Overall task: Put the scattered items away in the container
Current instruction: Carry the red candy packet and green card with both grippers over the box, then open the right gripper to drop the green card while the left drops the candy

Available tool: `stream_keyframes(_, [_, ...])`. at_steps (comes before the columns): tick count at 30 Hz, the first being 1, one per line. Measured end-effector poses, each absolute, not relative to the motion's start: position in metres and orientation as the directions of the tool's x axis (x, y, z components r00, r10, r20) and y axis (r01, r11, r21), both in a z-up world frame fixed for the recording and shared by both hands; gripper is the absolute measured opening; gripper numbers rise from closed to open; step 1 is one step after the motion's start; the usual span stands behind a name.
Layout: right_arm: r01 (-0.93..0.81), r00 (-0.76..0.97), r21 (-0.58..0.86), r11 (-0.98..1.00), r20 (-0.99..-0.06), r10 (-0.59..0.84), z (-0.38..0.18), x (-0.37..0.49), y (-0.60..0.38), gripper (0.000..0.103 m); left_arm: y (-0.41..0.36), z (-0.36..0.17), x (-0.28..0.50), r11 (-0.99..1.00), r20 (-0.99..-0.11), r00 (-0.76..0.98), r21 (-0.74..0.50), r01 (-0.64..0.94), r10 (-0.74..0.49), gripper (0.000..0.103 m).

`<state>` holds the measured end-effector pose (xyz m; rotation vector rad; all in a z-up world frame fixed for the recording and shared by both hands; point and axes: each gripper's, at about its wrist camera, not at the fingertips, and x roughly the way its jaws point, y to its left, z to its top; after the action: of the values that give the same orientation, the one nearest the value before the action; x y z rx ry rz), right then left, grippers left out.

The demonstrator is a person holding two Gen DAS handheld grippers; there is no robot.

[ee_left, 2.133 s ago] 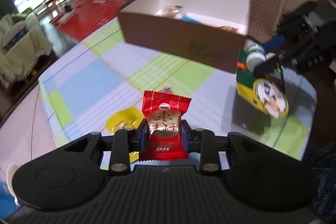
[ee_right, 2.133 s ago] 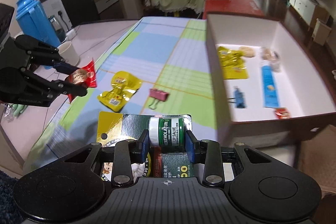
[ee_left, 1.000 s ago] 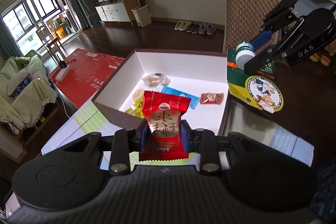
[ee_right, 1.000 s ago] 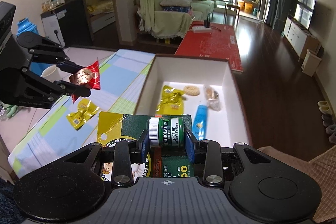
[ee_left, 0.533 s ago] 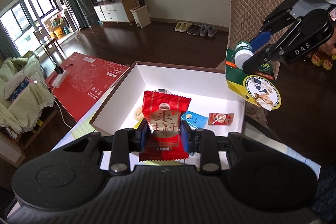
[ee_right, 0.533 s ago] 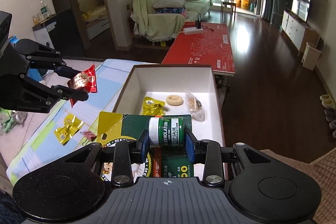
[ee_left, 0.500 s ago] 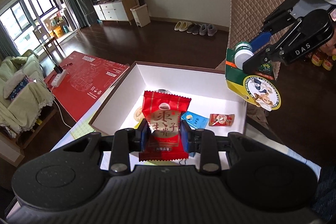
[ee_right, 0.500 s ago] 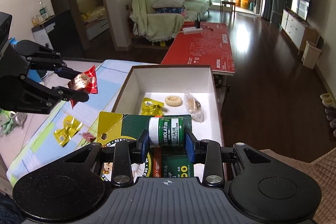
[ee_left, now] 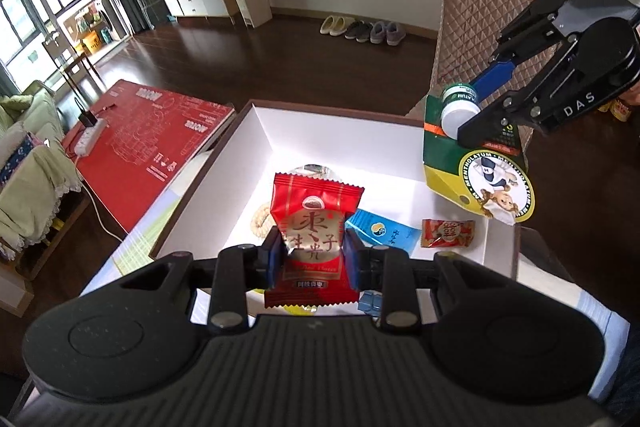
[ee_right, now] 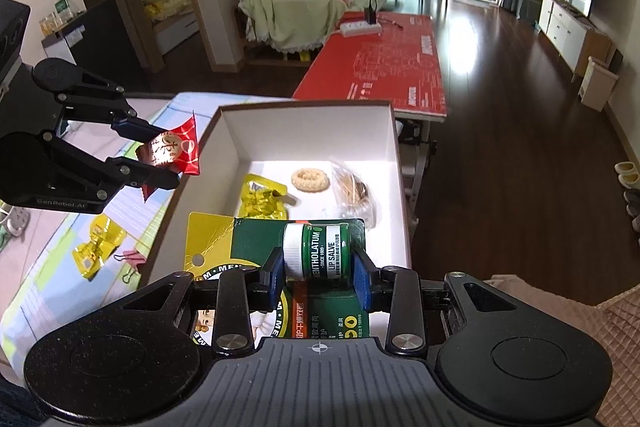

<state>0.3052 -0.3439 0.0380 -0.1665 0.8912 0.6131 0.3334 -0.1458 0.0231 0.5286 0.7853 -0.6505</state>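
On the far left of the right wrist view we see the checked pastel tablecloth [ee_right: 52, 291], where a crinkled yellow foil sachet [ee_right: 96, 247] and a pink binder clip [ee_right: 132, 261] lie close together, just outside the box. Above them our left gripper [ee_right: 160, 157] hangs with its jaws closed narrowly on the red foil snack packet with Chinese characters [ee_right: 176, 151], held just beside the left wall of the open white-lined brown cardboard box [ee_right: 308, 135]. In the left wrist view the same packet [ee_left: 314, 235] sits upright between the blue pads [ee_left: 274, 257], over the near part of the box [ee_left: 340, 131].

Inside the box, left to right in the right wrist view, we find a crumpled yellow foil packet [ee_right: 262, 203], a round ring-shaped biscuit [ee_right: 310, 179] and a clear-wrapped brown biscuit [ee_right: 352, 193]. The left wrist view adds a blue flat sachet [ee_left: 380, 231] and a small red wrapped sweet [ee_left: 448, 233] on the white floor.

Our right gripper [ee_right: 318, 273] has its jaws clamped on the green-and-white lip salve jar on its green and yellow backing card [ee_right: 318, 253], held over the near end of the box; from the left wrist view that card [ee_left: 476, 167] hangs above the box's right wall, in front of a quilted beige chair back [ee_left: 480, 7].
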Motion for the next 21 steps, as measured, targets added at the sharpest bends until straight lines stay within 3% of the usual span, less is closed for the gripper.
stream_keyframes(21, [-0.614,0.28,0.136,0.777,-0.883,0.376,-0.056,0.318,-0.29,0.035,-0.134,-0.026,0.369,0.698,-0.831,0.454,0.115,0.707,-0.323,0.027])
